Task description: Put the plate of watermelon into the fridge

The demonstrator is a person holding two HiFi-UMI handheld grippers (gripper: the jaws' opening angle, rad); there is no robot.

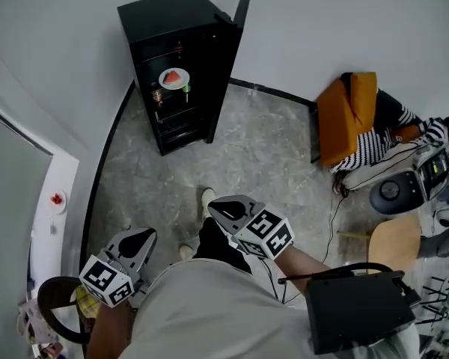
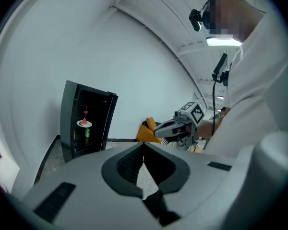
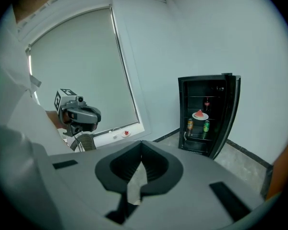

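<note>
The black mini fridge (image 1: 202, 21) stands against the far wall with its door (image 1: 226, 66) swung open. The white plate of watermelon (image 1: 174, 78) rests on a middle shelf inside, also visible as the plate (image 2: 84, 123) in the left gripper view and the plate (image 3: 200, 115) in the right gripper view. My left gripper (image 1: 138, 238) hangs low by my left hip, shut and empty. My right gripper (image 1: 223, 208) is held in front of my body, its jaws closed with nothing between them. Both are well back from the fridge.
Two drink cans (image 3: 190, 125) stand on the shelf below the plate. An orange cushion (image 1: 346, 114) with striped cloth lies at the right wall, near a wooden stool (image 1: 396, 241) and a black box (image 1: 355, 309). A small dish with something red (image 1: 57, 199) sits on the windowsill at the left.
</note>
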